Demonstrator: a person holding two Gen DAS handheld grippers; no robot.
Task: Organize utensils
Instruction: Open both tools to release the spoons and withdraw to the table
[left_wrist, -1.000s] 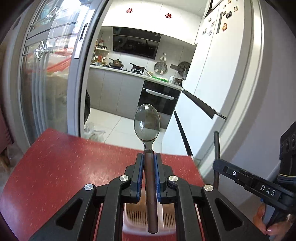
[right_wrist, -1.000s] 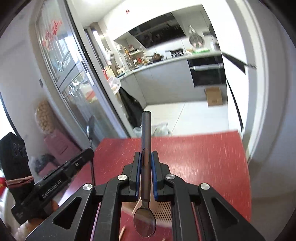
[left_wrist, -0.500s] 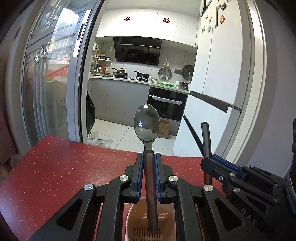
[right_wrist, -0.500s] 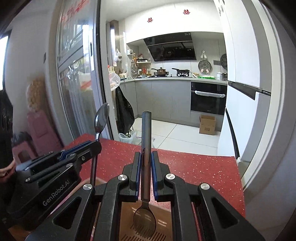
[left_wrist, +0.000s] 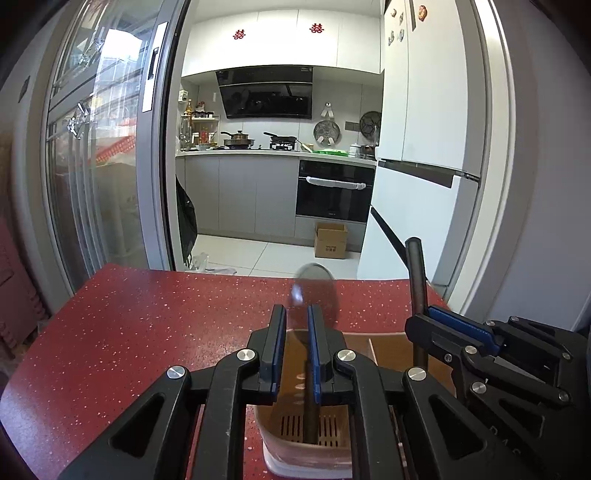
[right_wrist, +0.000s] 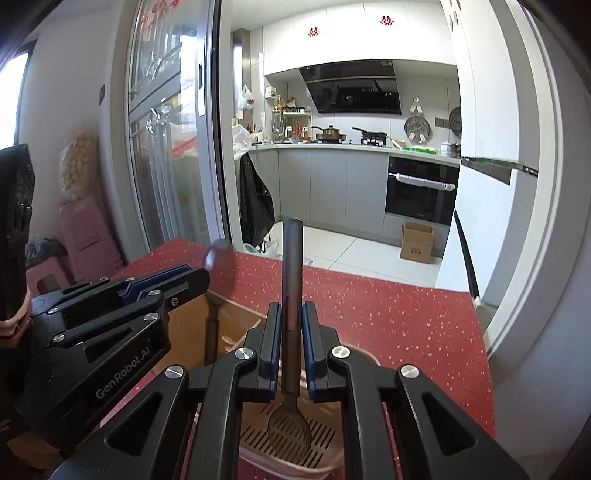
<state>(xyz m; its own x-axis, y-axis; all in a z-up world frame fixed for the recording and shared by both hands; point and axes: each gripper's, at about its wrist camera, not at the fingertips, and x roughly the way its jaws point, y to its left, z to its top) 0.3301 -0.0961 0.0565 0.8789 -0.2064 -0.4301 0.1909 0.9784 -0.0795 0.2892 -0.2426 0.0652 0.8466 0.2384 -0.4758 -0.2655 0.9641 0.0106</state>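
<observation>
Red speckled table (left_wrist: 140, 332), white flecks throughout, carries everything. Near its front edge stands the utensil holder (left_wrist: 306, 435): pale pink-beige plastic, rounded rim, slotted drain grid at the bottom; a divider wall splits it, with a second compartment (left_wrist: 391, 347) toward the right gripper's side.

Left gripper (left_wrist: 297, 347): black frame, blue pads, poised above the holder. Its jaws stand slightly apart and the spoon (left_wrist: 314, 291) between them is motion-blurred, bowl up and semi-transparent in the frame, dark handle reaching down to the grid. The pads do not look pressed on the handle; the spoon appears loose in the gap.

Right gripper (right_wrist: 288, 343): jaws nearly closed, clamped on the second spoon (right_wrist: 291, 266). This spoon is inverted: matte dark handle pointing up, bowl down and hanging inside the holder just above the slots, whose pattern reflects in the bowl.

Both spoons look alike: polished steel bowl, dark cylindrical handle. Grippers sit side by side, close together, over the same holder.
</observation>
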